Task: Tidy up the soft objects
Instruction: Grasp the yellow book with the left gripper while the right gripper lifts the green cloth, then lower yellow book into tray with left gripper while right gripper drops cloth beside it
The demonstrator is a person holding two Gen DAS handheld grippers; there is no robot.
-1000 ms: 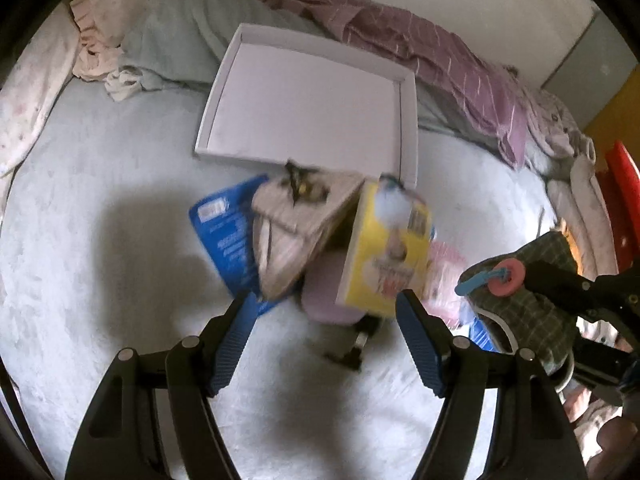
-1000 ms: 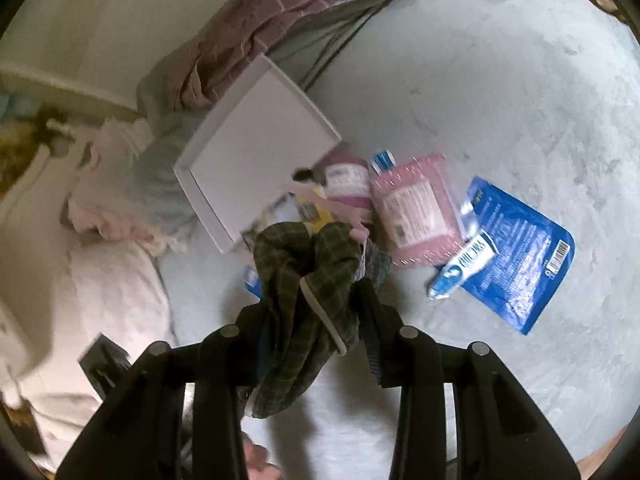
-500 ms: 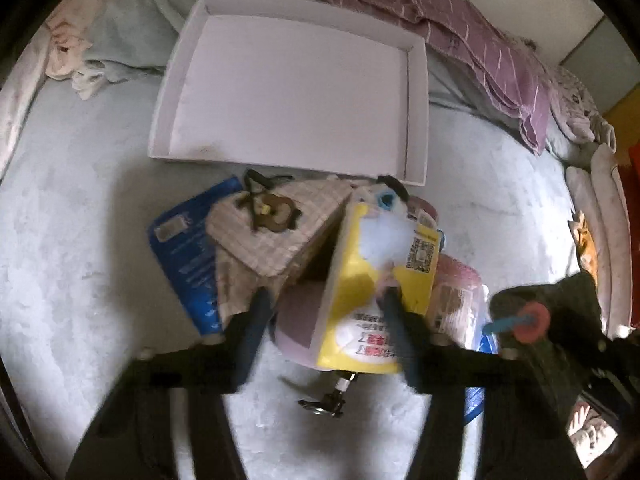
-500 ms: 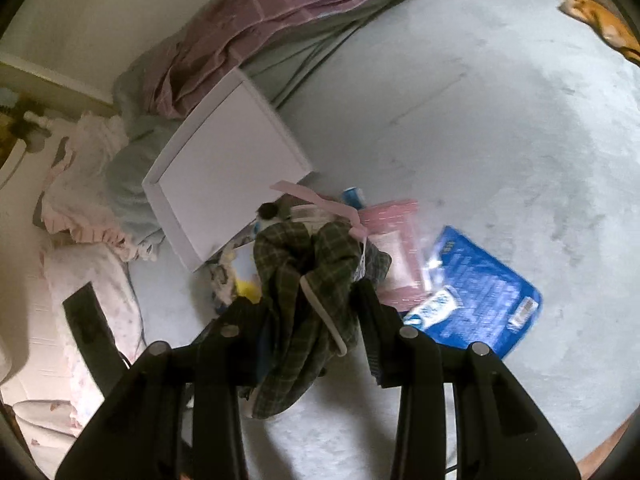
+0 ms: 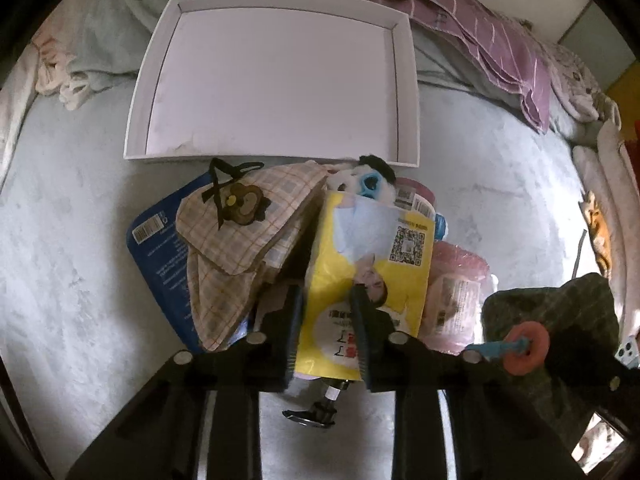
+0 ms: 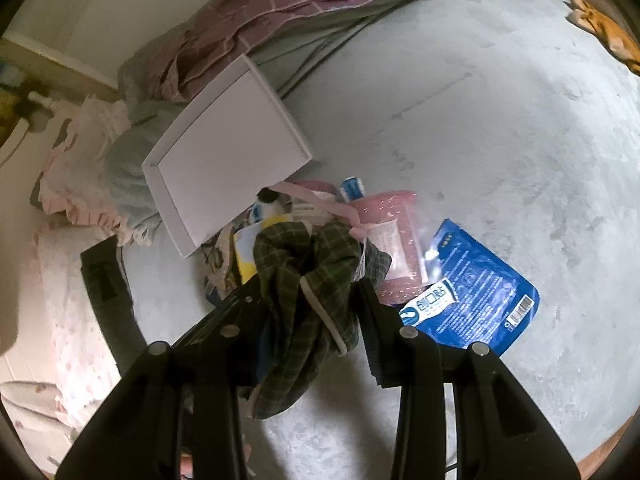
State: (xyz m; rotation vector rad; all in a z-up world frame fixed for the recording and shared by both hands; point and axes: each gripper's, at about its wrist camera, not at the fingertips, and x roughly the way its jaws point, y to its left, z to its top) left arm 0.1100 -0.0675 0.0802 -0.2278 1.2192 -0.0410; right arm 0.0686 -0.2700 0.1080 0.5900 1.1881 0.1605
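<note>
A yellow tissue pack [image 5: 380, 248] stands in a pile on the grey bed sheet. My left gripper [image 5: 326, 312] is closing on the pack's lower left part, and its pads touch the pack. Beside the pack lie a beige plaid hat [image 5: 240, 232], a panda plush [image 5: 360, 180] and a pink packet [image 5: 456, 292]. The white tray [image 5: 280, 72] behind the pile holds nothing. My right gripper [image 6: 316, 292] is shut on a dark green plaid cloth [image 6: 304, 280], held above the pile next to the tray [image 6: 224, 160].
A blue pouch [image 6: 480, 292] with a small tube [image 6: 428, 304] on it lies right of the pile. A second blue pouch [image 5: 160, 248] lies under the hat. A purple striped blanket [image 5: 480, 28] and pale bedding [image 5: 100, 32] border the tray. A small metal clip [image 5: 316, 416] lies under my left gripper.
My left gripper has moved forward and down to the pile, and its jaws have narrowed from wide open onto the yellow pack. The right gripper has kept its hold on the plaid cloth.
</note>
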